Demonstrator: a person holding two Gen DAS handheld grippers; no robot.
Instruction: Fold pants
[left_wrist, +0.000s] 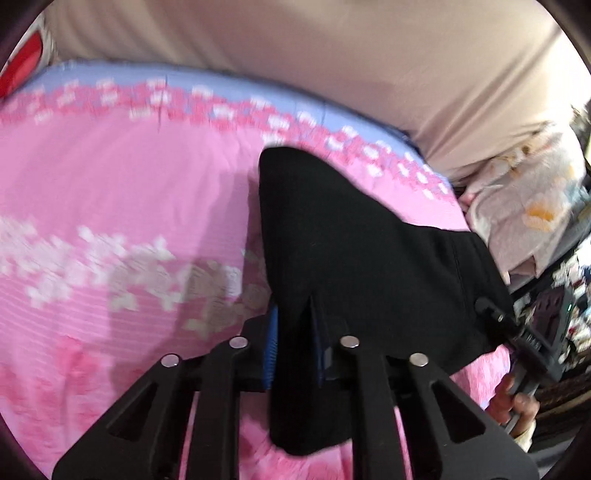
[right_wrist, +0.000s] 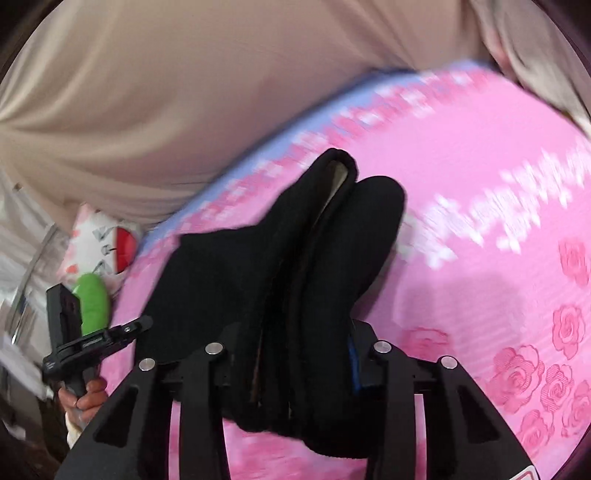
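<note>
Black pants (left_wrist: 351, 240) hang in a folded bundle above a pink flowered bed sheet (left_wrist: 110, 184). My left gripper (left_wrist: 293, 332) is shut on one end of them, a thin fold pinched between its blue pads (left_wrist: 271, 347). At the right edge of the left wrist view, a hand (left_wrist: 517, 406) holds the right gripper (left_wrist: 495, 314) at the other end of the fabric. In the right wrist view a thick bundle of the pants (right_wrist: 258, 258) fills my right gripper (right_wrist: 291, 354), which is shut on it. The left gripper (right_wrist: 136, 325) reaches the cloth from the left.
Beige fabric (left_wrist: 332, 55) hangs behind the bed's blue-bordered far edge (left_wrist: 221, 85). A pale floral cloth (left_wrist: 528, 206) is piled at the right. In the right wrist view a white and red cushion (right_wrist: 107, 243) and a green object (right_wrist: 92, 299) lie beside the bed.
</note>
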